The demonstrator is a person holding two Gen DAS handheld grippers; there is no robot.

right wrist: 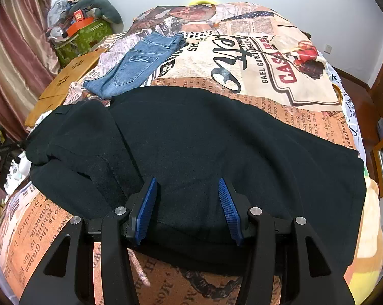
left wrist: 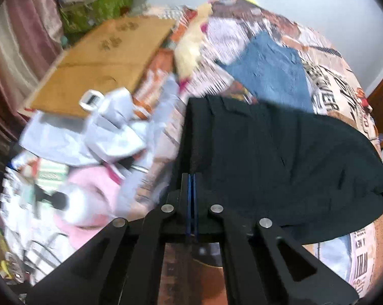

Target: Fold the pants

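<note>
Black pants [right wrist: 204,147] lie spread across the bed, partly folded over themselves at the left; they also show in the left wrist view [left wrist: 280,157]. My left gripper [left wrist: 192,178] is shut, its blue pads pressed together at the left edge of the black pants; whether cloth sits between them is hidden. My right gripper [right wrist: 187,185] is open, its blue pads [right wrist: 145,208] apart, resting over the near edge of the pants with cloth between the fingers. The left wrist view is blurred.
The bed has a newspaper-print cover [right wrist: 267,63]. Folded blue jeans [right wrist: 138,63] lie beyond the black pants, also in the left wrist view [left wrist: 270,71]. A wooden board [left wrist: 102,61] and cluttered clothes and bags [left wrist: 90,139] sit left of the bed. Curtains [right wrist: 13,50] hang far left.
</note>
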